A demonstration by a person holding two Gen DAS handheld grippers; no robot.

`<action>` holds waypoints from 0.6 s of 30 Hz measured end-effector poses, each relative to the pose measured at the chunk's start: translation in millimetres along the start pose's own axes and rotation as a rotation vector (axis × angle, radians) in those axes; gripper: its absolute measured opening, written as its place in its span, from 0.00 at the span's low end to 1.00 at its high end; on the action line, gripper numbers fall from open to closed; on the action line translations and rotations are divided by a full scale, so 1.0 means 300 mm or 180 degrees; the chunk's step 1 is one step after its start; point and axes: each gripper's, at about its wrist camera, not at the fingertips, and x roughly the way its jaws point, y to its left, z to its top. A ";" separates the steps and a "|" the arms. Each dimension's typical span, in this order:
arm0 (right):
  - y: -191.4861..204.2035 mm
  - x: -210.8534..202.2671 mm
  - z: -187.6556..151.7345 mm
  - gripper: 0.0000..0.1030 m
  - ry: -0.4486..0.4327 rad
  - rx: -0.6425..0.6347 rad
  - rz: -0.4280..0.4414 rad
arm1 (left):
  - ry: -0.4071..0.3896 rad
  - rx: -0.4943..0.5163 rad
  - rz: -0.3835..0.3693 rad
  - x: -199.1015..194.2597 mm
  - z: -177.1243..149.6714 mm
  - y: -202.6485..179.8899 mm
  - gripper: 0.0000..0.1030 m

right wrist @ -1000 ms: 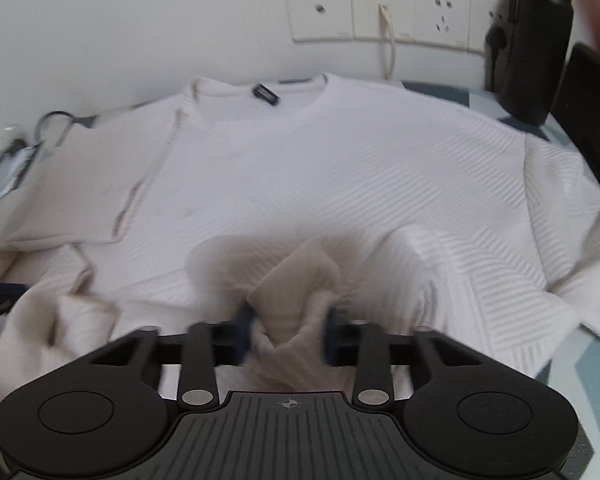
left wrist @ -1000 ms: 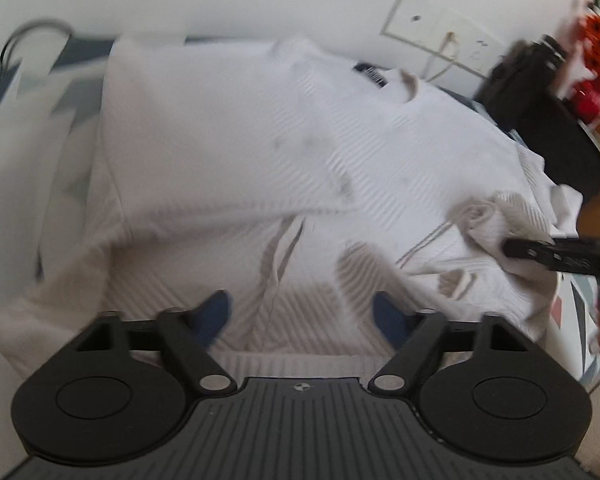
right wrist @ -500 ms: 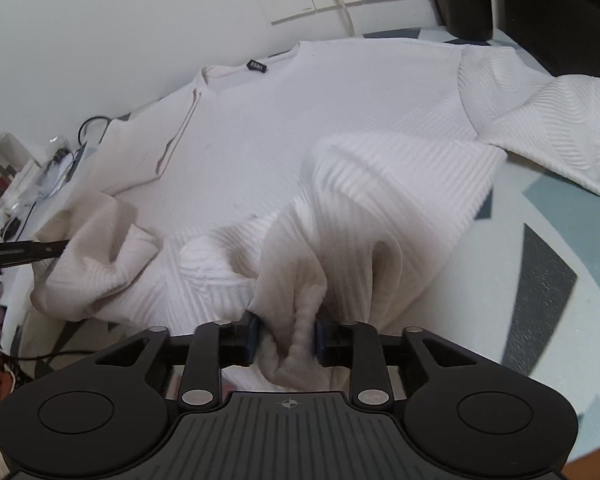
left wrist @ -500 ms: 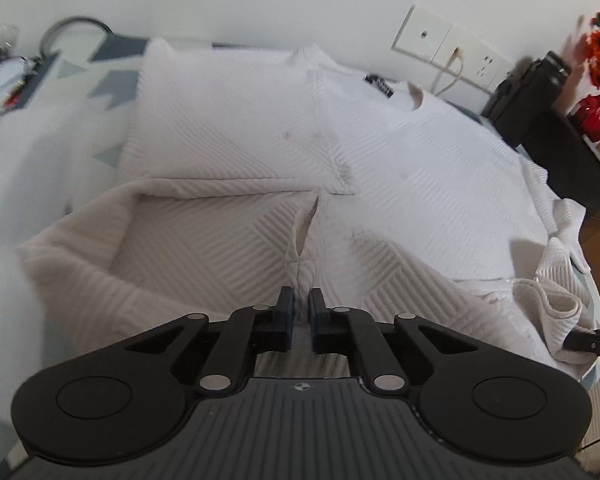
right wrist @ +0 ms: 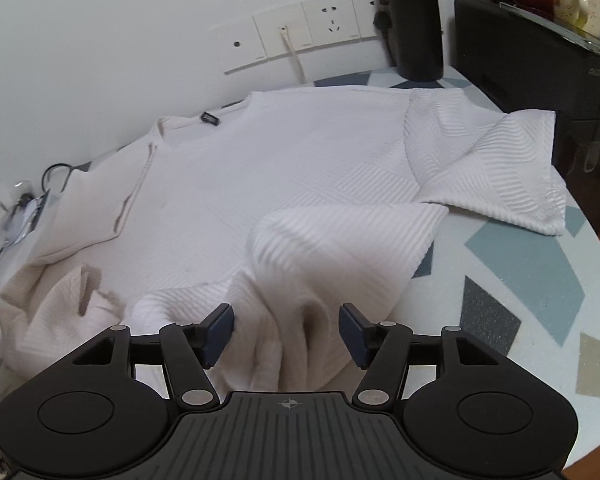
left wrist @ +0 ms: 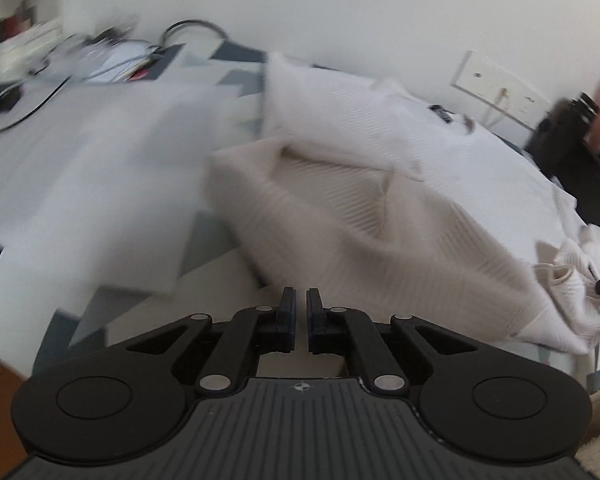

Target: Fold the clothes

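One white sweater [right wrist: 300,152] lies spread on the patterned table [right wrist: 520,280], hem bunched at the near edge. Right gripper [right wrist: 286,330] has let go, jaws now wide round the bunch. Left gripper [left wrist: 300,310] has pulled back off the hem; jaws nearly closed, nothing betw. them.

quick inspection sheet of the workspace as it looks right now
surface: table with a blue, grey and tan patch pattern, partly bare
job's things: white sweater spread out, hem bunched at the near edge, one sleeve folded over
clutter: black bottle and black box at the far side
grippers: right gripper open, cloth bunched between its fingers; left gripper shut, no cloth seen in it
cables: white cord plugged into the wall sockets; dark cables at the far left
surroundings: white wall
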 end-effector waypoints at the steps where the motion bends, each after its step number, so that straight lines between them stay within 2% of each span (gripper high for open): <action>1: 0.001 0.010 0.004 0.55 0.0013 -0.0007 -0.0014 | -0.0027 0.0015 -0.0005 -0.002 0.004 -0.002 0.13; 2: 0.005 0.019 0.007 0.55 0.0025 -0.0019 -0.0028 | -0.0056 0.0049 -0.0032 0.002 0.016 -0.016 0.30; 3: 0.010 0.028 0.009 0.55 0.0034 -0.0036 -0.0043 | -0.0086 0.0086 -0.0063 0.006 0.030 -0.033 0.42; 4: 0.018 0.037 0.013 0.56 0.0039 -0.0060 -0.0064 | -0.0116 0.0123 -0.0095 0.011 0.043 -0.049 0.58; 8: 0.051 0.064 0.027 0.62 0.0023 -0.0185 -0.0175 | -0.0194 0.0347 -0.0258 0.080 0.122 -0.147 0.62; 13: 0.059 0.081 0.018 0.64 0.0087 -0.0240 -0.0252 | 0.0070 0.0670 -0.0341 0.243 0.177 -0.254 0.66; 18: 0.035 0.079 -0.003 0.64 0.0173 -0.0190 -0.0293 | 0.0261 0.0680 -0.0401 0.345 0.176 -0.270 0.68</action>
